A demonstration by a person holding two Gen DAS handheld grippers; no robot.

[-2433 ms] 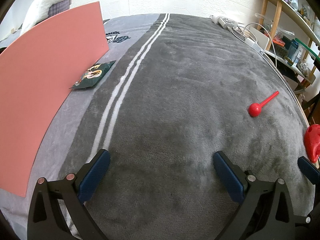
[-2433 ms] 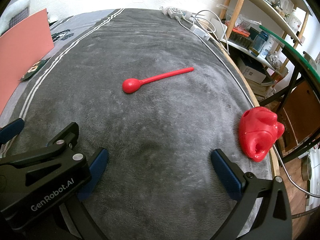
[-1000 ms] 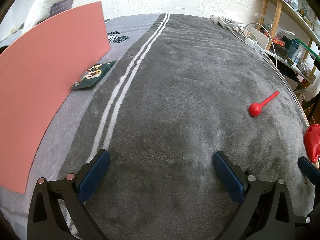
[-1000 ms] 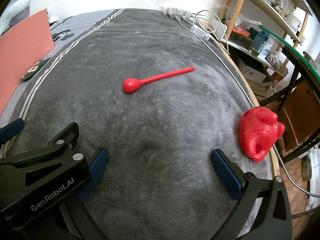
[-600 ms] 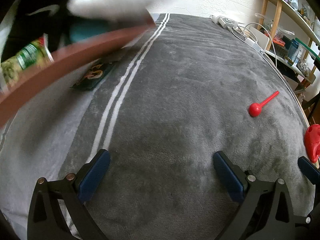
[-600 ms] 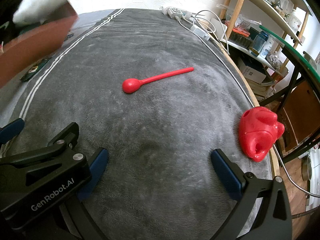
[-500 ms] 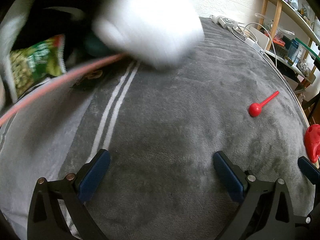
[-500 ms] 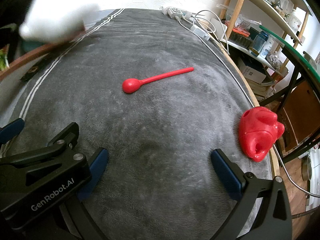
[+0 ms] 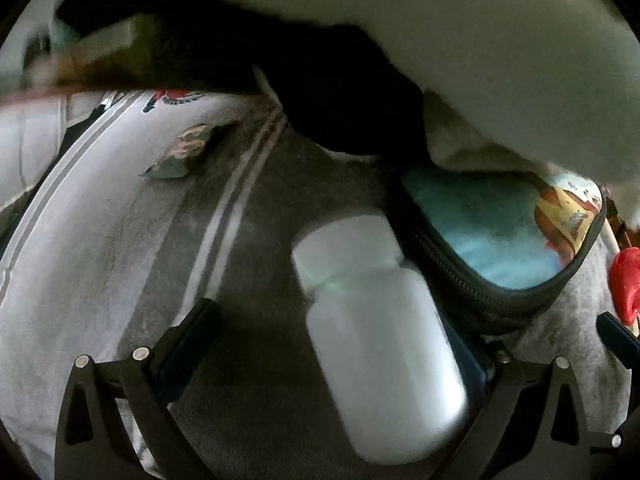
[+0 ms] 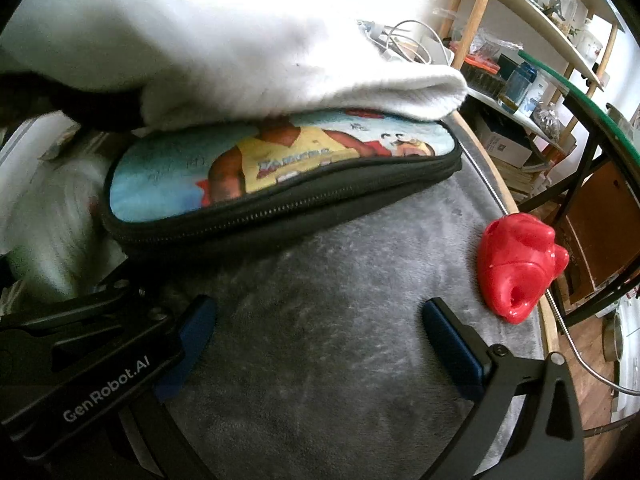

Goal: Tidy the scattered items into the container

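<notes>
A black zipped pouch with a blue cartoon print (image 10: 280, 176) lies on the grey blanket ahead of my right gripper (image 10: 320, 320), under a white sleeved arm (image 10: 240, 40). It also shows in the left wrist view (image 9: 500, 248). A blurred white bottle (image 9: 372, 320) lies between the jaws of my left gripper (image 9: 332, 336), against the right finger. Both grippers are open and hold nothing. A red plastic toy (image 10: 516, 264) lies right of my right gripper. The red spoon is hidden.
A dark green snack packet (image 9: 184, 152) lies on the lighter blanket at the left. The table's wooden edge (image 10: 500, 184) and a cable run along the right. Shelves (image 10: 520, 40) and a chair stand beyond it.
The pink board has swung away. A white-sleeved arm has come in over the blanket, and the pouch and the white bottle have landed in front of my grippers. Neither gripper has moved.
</notes>
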